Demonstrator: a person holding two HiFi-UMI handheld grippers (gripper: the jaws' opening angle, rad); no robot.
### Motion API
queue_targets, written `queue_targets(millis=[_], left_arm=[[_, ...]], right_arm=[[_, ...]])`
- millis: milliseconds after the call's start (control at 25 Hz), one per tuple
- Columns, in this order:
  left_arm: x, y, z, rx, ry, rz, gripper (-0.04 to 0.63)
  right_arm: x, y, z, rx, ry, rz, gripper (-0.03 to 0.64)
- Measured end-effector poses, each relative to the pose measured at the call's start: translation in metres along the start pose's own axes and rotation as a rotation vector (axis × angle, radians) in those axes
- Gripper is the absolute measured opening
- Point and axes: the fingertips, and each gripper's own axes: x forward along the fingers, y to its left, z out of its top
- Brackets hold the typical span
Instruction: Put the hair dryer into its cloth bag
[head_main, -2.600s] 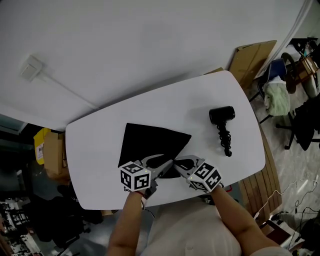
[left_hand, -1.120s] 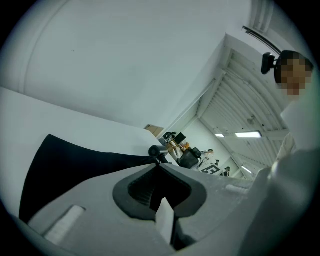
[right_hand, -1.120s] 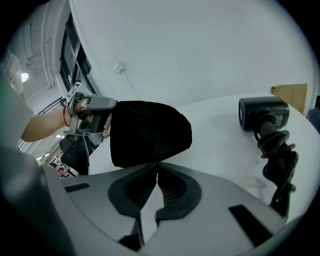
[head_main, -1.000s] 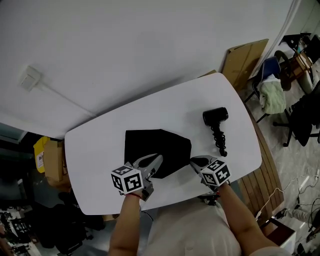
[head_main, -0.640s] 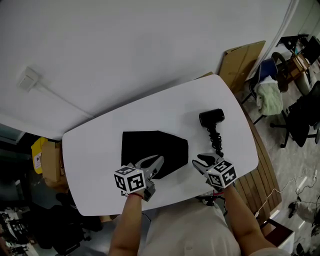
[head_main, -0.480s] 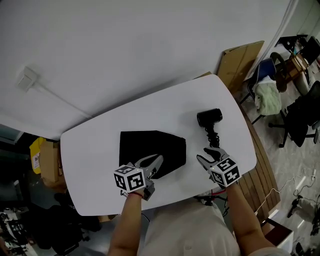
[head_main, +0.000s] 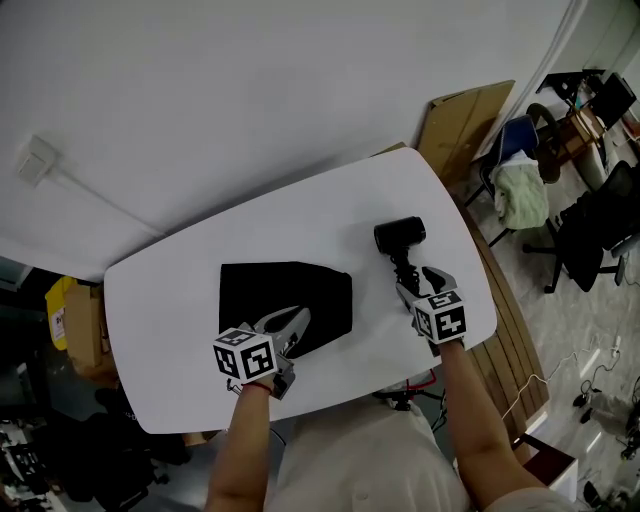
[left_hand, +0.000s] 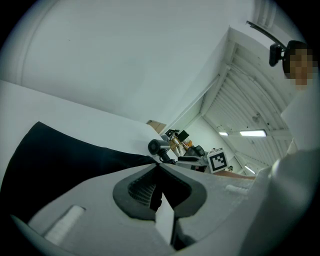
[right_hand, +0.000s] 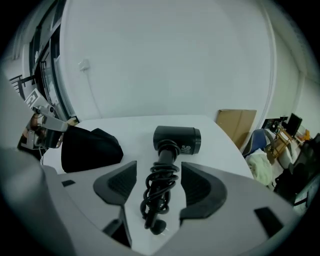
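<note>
While left tongs (head_main: 297, 319) clamp the bag (head_main: 283, 293), right tongs (head_main: 422, 281), freshly opened, straddle the dryer (head_main: 399, 235).

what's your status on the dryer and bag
Left gripper shut on cloth bag edge. Right gripper jaws just been opening, astride hair dryer handle, no grip yet. Nothing in the way.
</note>
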Motion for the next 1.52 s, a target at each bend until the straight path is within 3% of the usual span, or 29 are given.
queue_targets(millis=[960,1520], left_arm=[[0.006,0.007,0.001,-0.009,0.004,0.019,0.025],[0.010,0.007,-0.004,-0.016,0.014,0.020,0.025]], right_arm=[[0.048,-0.008,-0.024,0.036,0.167,-0.084,0.284],[0.056,-0.012,-0.029,0.067,0.204,-0.102,0.281]])
